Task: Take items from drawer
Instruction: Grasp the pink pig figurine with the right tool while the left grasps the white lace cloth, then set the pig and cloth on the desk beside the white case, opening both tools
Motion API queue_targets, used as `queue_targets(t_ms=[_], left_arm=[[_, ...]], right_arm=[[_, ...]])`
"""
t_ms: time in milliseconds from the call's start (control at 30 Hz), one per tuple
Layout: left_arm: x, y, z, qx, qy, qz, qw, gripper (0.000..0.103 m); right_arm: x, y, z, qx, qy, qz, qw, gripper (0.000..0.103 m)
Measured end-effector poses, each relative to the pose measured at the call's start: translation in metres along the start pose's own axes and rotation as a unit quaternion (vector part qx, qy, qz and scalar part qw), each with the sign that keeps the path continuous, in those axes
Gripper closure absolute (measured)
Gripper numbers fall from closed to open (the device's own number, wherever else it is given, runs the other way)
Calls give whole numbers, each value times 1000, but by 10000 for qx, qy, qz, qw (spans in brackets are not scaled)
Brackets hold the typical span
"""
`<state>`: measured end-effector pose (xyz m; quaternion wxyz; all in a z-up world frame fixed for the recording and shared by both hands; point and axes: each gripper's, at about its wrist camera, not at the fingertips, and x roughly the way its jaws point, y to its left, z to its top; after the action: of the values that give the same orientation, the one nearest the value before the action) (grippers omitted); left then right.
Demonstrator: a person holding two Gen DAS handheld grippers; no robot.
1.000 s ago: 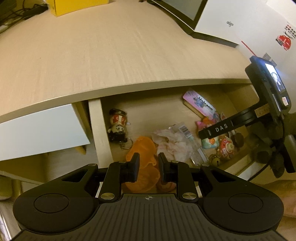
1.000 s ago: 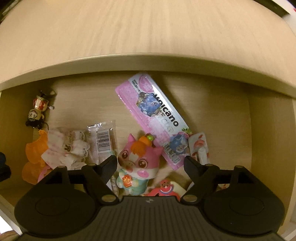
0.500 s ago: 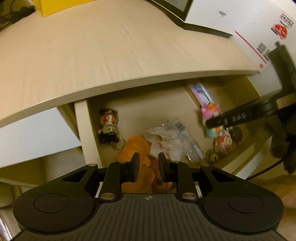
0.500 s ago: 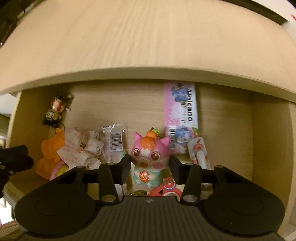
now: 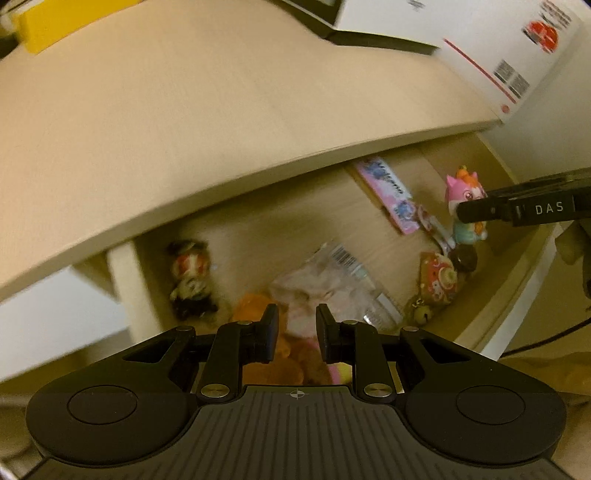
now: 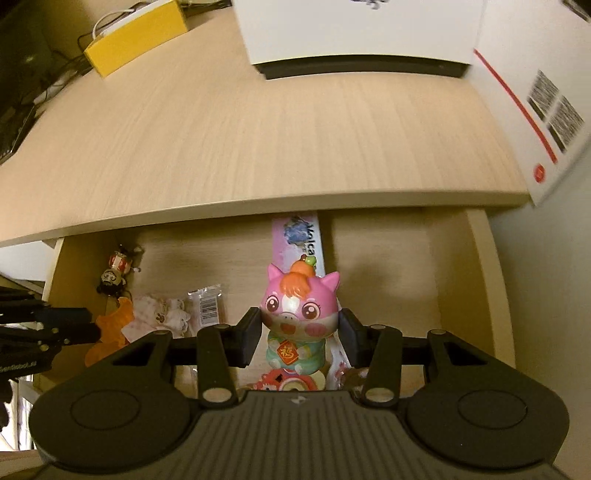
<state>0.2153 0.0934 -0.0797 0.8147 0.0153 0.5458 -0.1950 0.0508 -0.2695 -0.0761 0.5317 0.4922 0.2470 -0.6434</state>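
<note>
My right gripper (image 6: pixel 299 332) is shut on a pink pig toy (image 6: pixel 299 306) with orange hair, held upright above the open drawer (image 6: pixel 484 280). In the left wrist view the pig toy (image 5: pixel 463 192) hangs at the right in a black finger (image 5: pixel 480 208) of that gripper. My left gripper (image 5: pixel 293 325) hovers over the drawer's left half, jaws a narrow gap apart with nothing between them. Below it lie an orange item (image 5: pixel 255 306) and a pink-white pouch (image 5: pixel 317 291). A pink packet (image 6: pixel 299 240), a barcoded clear wrapper (image 6: pixel 208 302) and a small keychain figure (image 6: pixel 114 273) lie in the drawer.
The wooden desk top (image 6: pixel 258 129) overhangs the drawer's back. On it stand a yellow box (image 6: pixel 136 33), a white box (image 6: pixel 351 29) and a white carton with a red line (image 6: pixel 535 92). A red round charm (image 5: pixel 439 273) lies by the drawer's front rim.
The right gripper's jaws closed on the pig toy and lifted it off the drawer floor. The left gripper shifted a little over the drawer, its jaws unchanged.
</note>
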Motion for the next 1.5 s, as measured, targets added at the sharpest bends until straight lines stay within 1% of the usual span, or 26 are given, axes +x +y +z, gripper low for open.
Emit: queue_targets(t_ms=[100,133,267,367,433,567,633,700,733,800,1000,1033,1067,1100,1133,1167,1233,1267,1333,1400,1467,1500], left_arm=[[9,-7,10,153,101,9,9998,79],[12,-9,12,187,121,10,9998,79],[31,-15,18,286,256,173,9991,78],[48,-15,20,253,516,12,9983,77],[60,-17,20,243,730,39,9970,77],[70,-19,22,105,654,10,9978,77],[75,-19,24,69,760,-7,9971,87],[76,-20,25,-11,821,5,9966,91],[73,-21,25,1,776,-4,9970,93],[63,-24,24,124,582,-116,9982,95],[20,-42,24,559,142,-326,9978,96],[10,-46,26,545,69,-436,9975,96],[-5,-51,29,519,-50,-628,9967,96],[-18,-55,34,503,-195,-781,9955,96],[-37,-60,41,517,-452,-931,9933,96],[-55,-62,50,561,-726,-993,9908,96],[-84,-65,72,617,-1336,-902,9850,96],[-93,-62,87,546,-1588,-830,9823,96],[-93,-54,111,402,-1881,-665,9791,96],[-80,-42,132,197,-2027,-535,9776,96],[-60,-29,149,-65,-1926,-534,9798,96],[-46,-25,157,-163,-1799,-494,9823,96]], right_arm=[[-1,-4,-5,20,40,10,10000,58],[8,3,-8,29,45,-4,10000,58],[4,-2,-13,33,79,-17,10000,58],[2,-2,-17,-14,92,-16,10000,58],[1,-1,-19,-79,91,-30,9999,58],[-1,1,-22,-307,86,-81,9995,58],[0,2,-23,-392,91,-98,9991,58],[0,2,-23,-478,101,-70,9988,58],[-1,2,-23,-496,96,-58,9987,58],[-4,2,-23,-562,61,-40,9984,58],[-22,-3,-18,-736,-146,22,9972,58],[-27,-4,-18,-742,-183,33,9971,58],[-31,-5,-16,-939,-188,103,9954,58],[-38,-6,-13,-939,-248,168,9951,58],[-47,-6,-10,-913,-358,255,9949,58],[-58,-5,-4,-937,-520,366,9936,58],[-80,-2,11,-1039,-927,499,9890,58],[-89,1,21,-1123,-1142,522,9857,58],[-99,9,42,-1269,-1447,533,9799,58],[-95,16,65,-1330,-1590,488,9771,57],[-79,23,87,-1328,-1571,381,9779,57],[-71,26,95,-1385,-1537,394,9776,57]])
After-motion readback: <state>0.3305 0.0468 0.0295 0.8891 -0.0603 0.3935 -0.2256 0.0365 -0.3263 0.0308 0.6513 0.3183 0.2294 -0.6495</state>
